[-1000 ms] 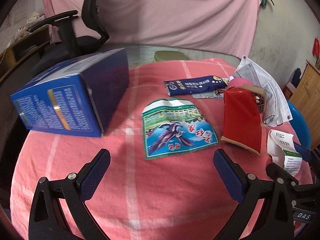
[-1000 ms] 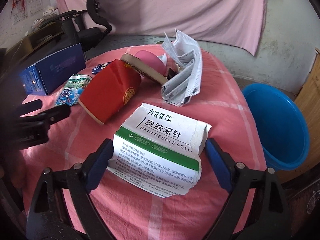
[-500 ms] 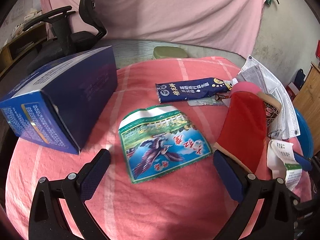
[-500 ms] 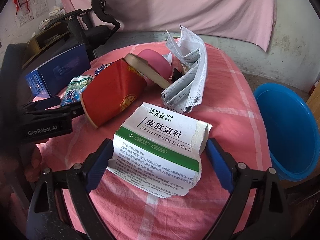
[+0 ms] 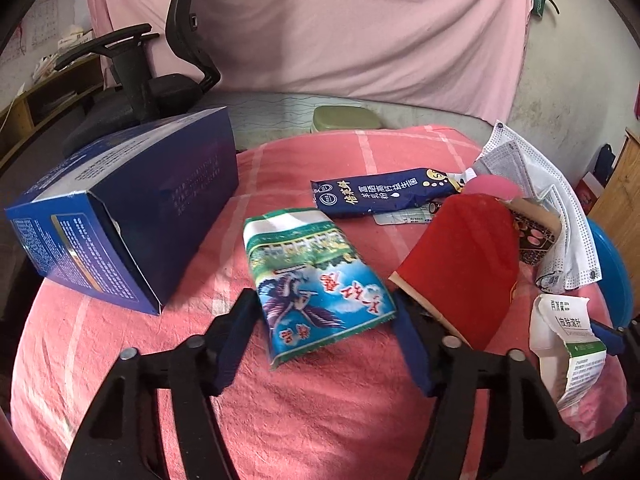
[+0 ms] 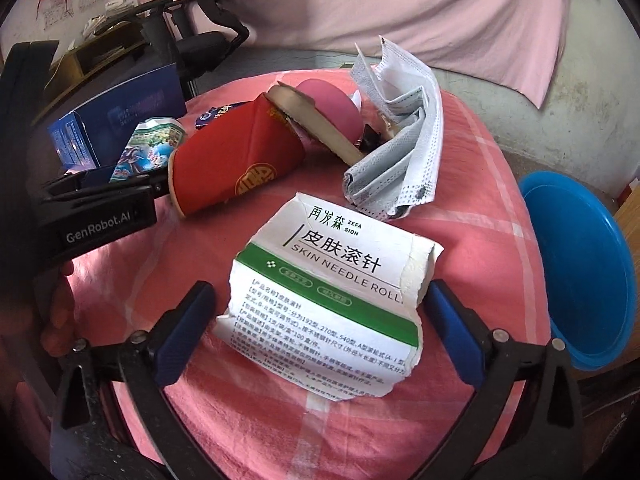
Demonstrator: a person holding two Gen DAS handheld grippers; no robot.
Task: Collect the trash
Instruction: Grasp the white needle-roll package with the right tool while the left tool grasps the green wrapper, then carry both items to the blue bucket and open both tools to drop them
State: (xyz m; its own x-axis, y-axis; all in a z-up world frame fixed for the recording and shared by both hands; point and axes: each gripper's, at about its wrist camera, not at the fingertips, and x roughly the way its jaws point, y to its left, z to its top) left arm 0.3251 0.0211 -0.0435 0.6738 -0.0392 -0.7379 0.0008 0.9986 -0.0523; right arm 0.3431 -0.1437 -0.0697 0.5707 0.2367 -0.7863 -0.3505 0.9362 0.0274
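A green and blue snack wrapper (image 5: 316, 280) lies on the pink-clothed round table (image 5: 320, 420). My left gripper (image 5: 326, 320) is closing on it. Both blue pads meet the wrapper's side edges, and the wrapper buckles upward between them. A torn white and green medicine box (image 6: 328, 280) lies flat between the fingers of my right gripper (image 6: 316, 320), which stands open with both pads clear of the box. Behind lie a red paper packet (image 5: 460, 264), a dark blue sachet (image 5: 380, 194) and crumpled face masks (image 6: 400, 148).
A large dark blue carton (image 5: 120, 208) lies on its side at the table's left. A blue plastic basin (image 6: 580, 268) stands on the floor to the right of the table. A black office chair (image 5: 160, 80) stands behind the table on the left, before a pink curtain.
The left gripper's jaws have come in from wide open onto the snack wrapper's sides, and the wrapper has bent. The right gripper stays open around the white box.
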